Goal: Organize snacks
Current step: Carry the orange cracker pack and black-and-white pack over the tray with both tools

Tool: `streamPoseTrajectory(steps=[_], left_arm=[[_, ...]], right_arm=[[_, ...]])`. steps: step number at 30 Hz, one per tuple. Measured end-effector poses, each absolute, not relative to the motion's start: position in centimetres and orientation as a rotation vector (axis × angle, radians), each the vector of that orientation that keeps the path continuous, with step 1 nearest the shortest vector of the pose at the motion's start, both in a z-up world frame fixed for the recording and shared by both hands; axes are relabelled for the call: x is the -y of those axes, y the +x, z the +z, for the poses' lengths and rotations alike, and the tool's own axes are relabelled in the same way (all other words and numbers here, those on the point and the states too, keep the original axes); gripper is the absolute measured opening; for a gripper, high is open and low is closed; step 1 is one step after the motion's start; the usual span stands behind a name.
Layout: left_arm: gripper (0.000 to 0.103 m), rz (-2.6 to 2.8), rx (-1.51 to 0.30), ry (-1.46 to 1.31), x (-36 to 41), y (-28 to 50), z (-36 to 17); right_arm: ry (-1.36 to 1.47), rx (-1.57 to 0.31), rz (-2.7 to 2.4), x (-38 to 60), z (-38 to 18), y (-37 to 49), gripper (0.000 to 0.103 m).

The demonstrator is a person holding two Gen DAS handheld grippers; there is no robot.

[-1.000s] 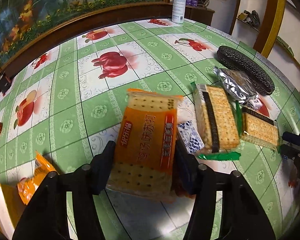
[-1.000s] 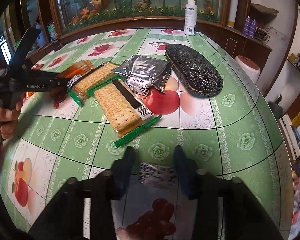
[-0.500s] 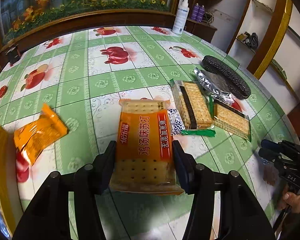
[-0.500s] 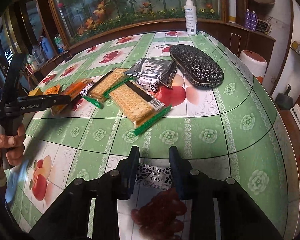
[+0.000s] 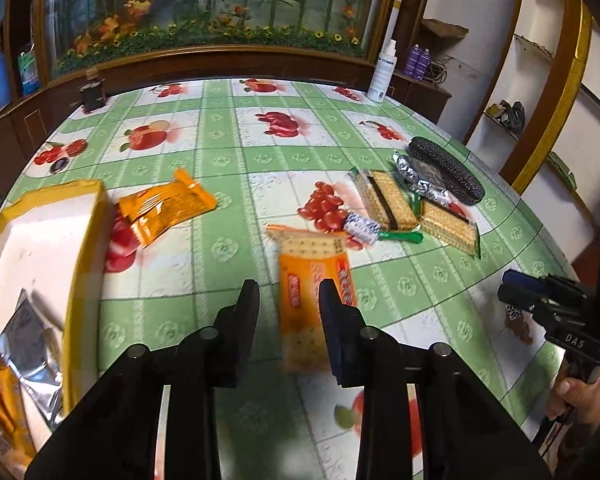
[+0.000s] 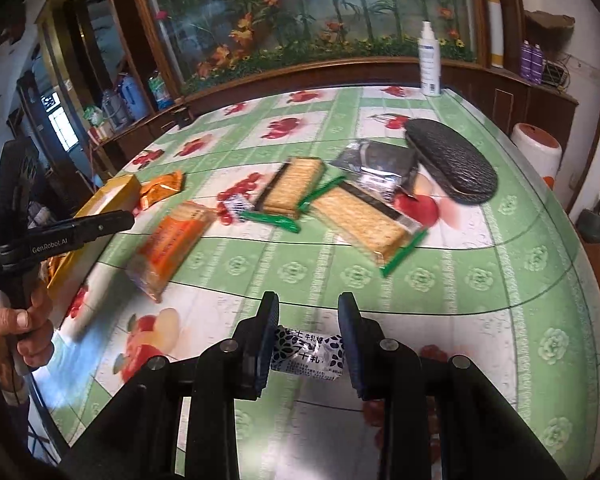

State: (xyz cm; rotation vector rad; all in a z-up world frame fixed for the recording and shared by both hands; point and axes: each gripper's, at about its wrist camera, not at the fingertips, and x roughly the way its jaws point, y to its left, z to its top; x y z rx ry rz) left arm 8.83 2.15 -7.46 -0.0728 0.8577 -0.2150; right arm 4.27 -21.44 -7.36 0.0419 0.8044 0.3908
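— Where are your hands?

— My left gripper [image 5: 288, 296] tilts down over the table [image 5: 228, 160], jaws closing with nothing pinched; the orange cracker pack [image 5: 314, 280] lies blurred on the cloth below it, beside the yellow box [image 5: 80, 240].

— And the other?

— My right gripper [image 6: 308, 320], angled down, is clamped across a small milk candy [image 6: 308, 350].

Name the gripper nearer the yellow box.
Left. The left gripper, jaws closing on nothing, hangs by the yellow box; the right gripper, holding a candy, is farther off.
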Motion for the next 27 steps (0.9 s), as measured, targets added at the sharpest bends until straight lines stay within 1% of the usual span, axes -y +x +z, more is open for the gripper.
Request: streamPoseTrajectory(steps=[2,5,6,7,8,9,10,12,18,19,20,21,22,27], left_arm=[[0.028,-0.229,-0.872,-0.077,-2.5,8.5,-7.8],[0.029,-0.224,-0.887,-0.012,-1.9,8.4,-8.4],[0.034,-0.223,-0.889,0.009,-1.5,8.5,-8.5],[0.047,-0.218,-0.887,0.020,-1.2,8.6,-8.6],[0.056,-0.206,-0.884,0.021,-1.0,8.8,-8.6],[0.068,-0.204,-0.880,0.010,-0.8,9.0,-8.6],[0.072,-0.215,-0.872,-0.003,-0.5,9.2,-8.5],[0.075,-0.220,-0.875,-0.003,0.5,10.0,-8.7],[0.076,-0.141,-0.962,0.070,2.9,12.5,-11.5],[0.074,-0.143,-0.977,0.057,2.7,12.7,-12.0],[0.071,-0.139,-0.981,0.042,2.5,12.6,-12.4],[0.057,-0.127,-0.955,0.047,2.4,12.3,-12.3],[0.052,-0.116,-0.950,0.050,2.2,12.1,-12.2],[0.052,-0.053,-0.927,0.013,0.2,10.9,-11.5]], right_arm=[[0.032,-0.800,0.408,20.5,-7.2,4.1,0.032],[0.028,-0.806,0.422,19.7,-7.2,3.9,0.032],[0.032,-0.809,0.428,19.6,-7.3,3.9,0.032],[0.032,-0.810,0.430,19.5,-7.3,3.8,0.032],[0.031,-0.809,0.429,19.4,-7.3,3.7,0.032],[0.033,-0.810,0.429,19.4,-7.4,3.6,0.032],[0.035,-0.812,0.428,19.5,-7.4,3.6,0.032],[0.038,-0.815,0.425,19.7,-7.5,3.5,0.032],[0.051,-0.820,0.425,20.1,-7.6,3.3,0.032],[0.053,-0.819,0.427,20.2,-7.6,3.2,0.032],[0.055,-0.817,0.427,20.2,-7.5,3.2,0.032],[0.057,-0.815,0.428,20.3,-7.5,3.2,0.032],[0.061,-0.815,0.430,20.3,-7.4,3.2,0.032],[0.064,-0.805,0.448,19.8,-7.2,3.2,0.032]])
